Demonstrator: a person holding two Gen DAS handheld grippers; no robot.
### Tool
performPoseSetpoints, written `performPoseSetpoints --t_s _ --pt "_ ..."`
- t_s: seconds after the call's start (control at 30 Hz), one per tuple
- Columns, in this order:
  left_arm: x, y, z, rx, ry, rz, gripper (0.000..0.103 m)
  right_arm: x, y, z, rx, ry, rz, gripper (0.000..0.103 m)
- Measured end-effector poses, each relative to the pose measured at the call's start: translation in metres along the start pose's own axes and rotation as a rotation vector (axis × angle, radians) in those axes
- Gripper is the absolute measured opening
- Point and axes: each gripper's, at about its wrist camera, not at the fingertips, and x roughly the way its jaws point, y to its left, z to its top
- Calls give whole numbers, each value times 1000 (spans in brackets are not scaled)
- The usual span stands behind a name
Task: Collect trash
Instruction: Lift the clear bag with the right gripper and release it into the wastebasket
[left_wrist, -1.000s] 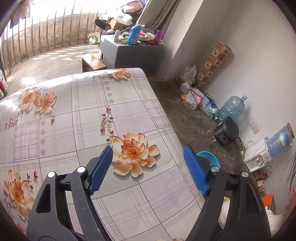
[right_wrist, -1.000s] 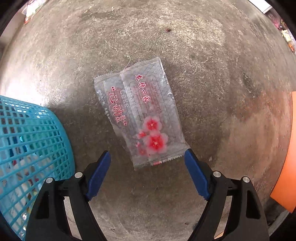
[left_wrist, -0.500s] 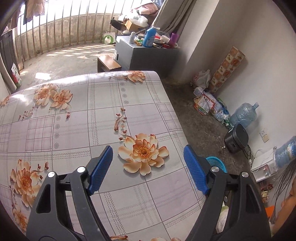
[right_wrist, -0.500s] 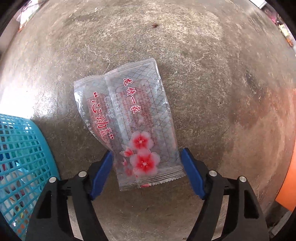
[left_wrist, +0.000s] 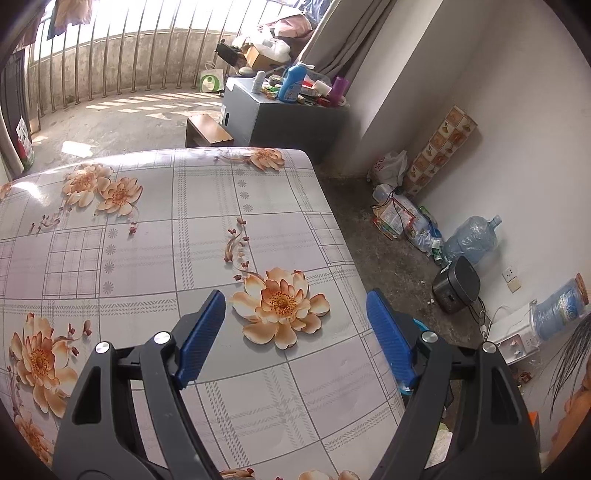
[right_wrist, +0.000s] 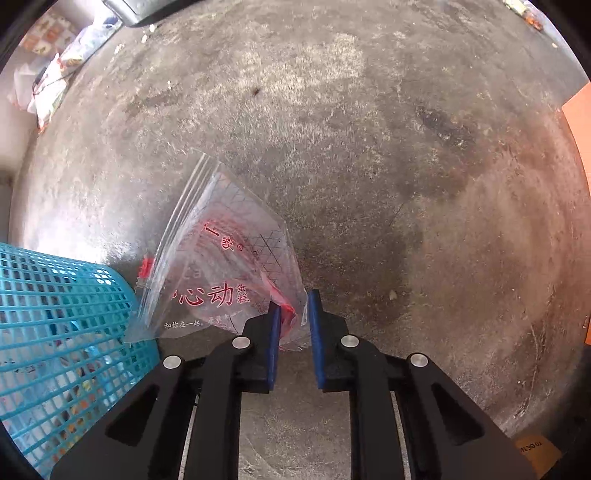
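Observation:
A clear plastic cake wrapper (right_wrist: 221, 258) with red print hangs lifted off the concrete floor, its crumpled lower end pinched between the blue pads of my right gripper (right_wrist: 293, 314), whose jaws are closing on it. The wrapper's left edge sits beside the rim of a turquoise mesh trash basket (right_wrist: 59, 332), which holds other scraps. In the left wrist view my left gripper (left_wrist: 295, 332) stands open above a floral tablecloth (left_wrist: 147, 240), nothing between its fingers. A sliver of the basket (left_wrist: 419, 325) shows past the table's right edge.
An orange object (right_wrist: 580, 122) lies at the floor's right edge. Bags and wrappers (left_wrist: 399, 218), a water jug (left_wrist: 471, 240), a black cooker (left_wrist: 456, 290) and a white power strip with cables line the wall. A grey cabinet (left_wrist: 273, 118) with bottles stands beyond the table.
My right gripper's jaws came together on the wrapper's flowered end and raised it off the floor toward the basket. The left gripper stayed open over the table, its view shifting only slightly.

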Motion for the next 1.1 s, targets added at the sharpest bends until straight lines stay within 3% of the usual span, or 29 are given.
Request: performPoseSetpoints --t_s 0.2,0.3,0.4,0.5,0.57,0.77,0.9,0.93,1.1 --pt "-3 12 2 -7 -29 -35 74 -98 14 -13 6 -268 32 14" --pt "-2 15 2 -2 -39 -61 74 -146 35 -18 9 -427 156 14" --pt "-4 17 1 6 -49 -86 74 -195 76 -36 -82 -501 303 15" --pt "-6 20 1 15 -57 -109 74 -220 131 -53 -280 -490 349 16" --pt "-8 24 1 21 -63 -120 74 -220 167 -60 -365 -410 383 16" --pt "-14 30 -4 58 -76 -128 74 -188 249 -66 -560 -227 178 22" --pt "-18 36 -7 58 -84 -150 74 -166 278 -71 -671 -132 29 52" --pt "-19 38 -7 54 -84 -159 74 -165 282 -72 -692 -118 1 55" --pt "-20 45 -12 43 -85 -190 74 -181 290 -80 -740 -115 -24 64"
